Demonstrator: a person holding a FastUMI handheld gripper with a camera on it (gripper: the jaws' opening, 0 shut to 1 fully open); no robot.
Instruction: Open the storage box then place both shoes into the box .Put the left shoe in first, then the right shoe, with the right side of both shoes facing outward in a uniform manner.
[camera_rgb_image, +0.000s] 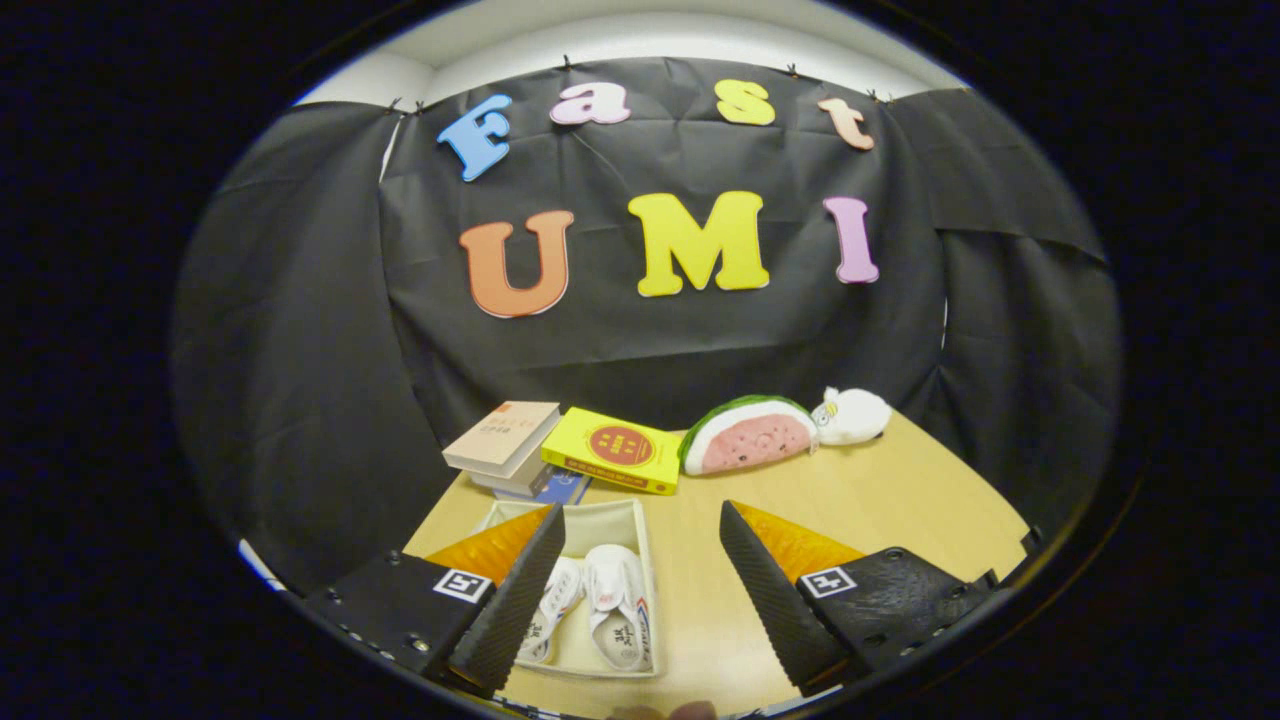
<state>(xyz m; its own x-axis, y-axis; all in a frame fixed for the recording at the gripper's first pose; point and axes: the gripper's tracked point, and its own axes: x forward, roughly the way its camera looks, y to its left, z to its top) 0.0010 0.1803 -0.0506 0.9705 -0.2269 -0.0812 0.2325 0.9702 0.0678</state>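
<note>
On the pale wooden table (900, 520) we see an open cream fabric storage box (640, 520), soft-walled and rectangular, holding two white canvas shoes (600, 600) side by side, soles down; red markings on them are too small to read. Our gripper (640, 590) hangs above with ridged fingers (760, 590) spread wide, gripping nothing. Beyond lie a stack of books (505, 440), a yellow book (615, 450), a watermelon-slice plush (745, 435) and a white plush (855, 415).
</note>
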